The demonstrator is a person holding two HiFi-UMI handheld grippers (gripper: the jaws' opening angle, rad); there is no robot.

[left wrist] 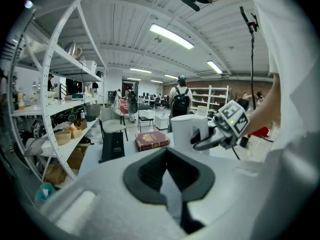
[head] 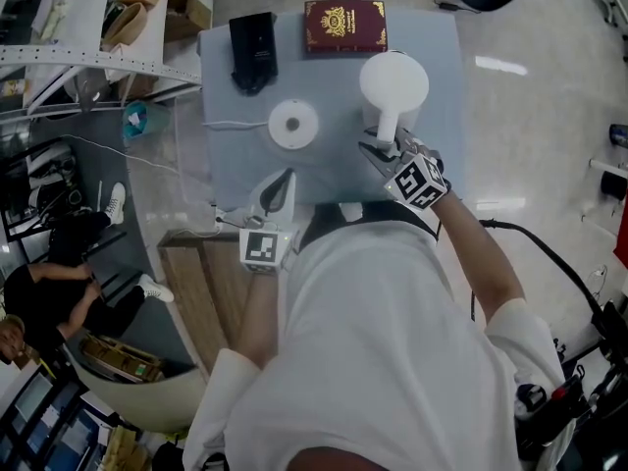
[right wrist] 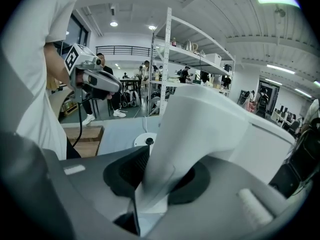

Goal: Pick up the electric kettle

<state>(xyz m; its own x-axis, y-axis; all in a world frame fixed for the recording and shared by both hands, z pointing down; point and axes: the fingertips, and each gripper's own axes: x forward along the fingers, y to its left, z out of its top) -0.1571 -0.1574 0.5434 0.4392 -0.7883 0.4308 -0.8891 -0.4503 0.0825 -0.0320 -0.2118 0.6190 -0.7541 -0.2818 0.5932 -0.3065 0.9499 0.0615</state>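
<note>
Electric kettle (head: 392, 84) upright at right side of grey table (head: 437, 52), right of round white base (head: 293, 124) and apart from it. Right gripper (head: 378, 150) clenched on its handle (right wrist: 200, 129), which faces the person. Smooth white plastic; cylindrical body, flat strap-like handle; long axis vertical. Left gripper (head: 280, 189) closed on nothing, over table's near edge, well left of kettle. Beyond: maroon book (head: 344, 26), black box (head: 253, 45).
</note>
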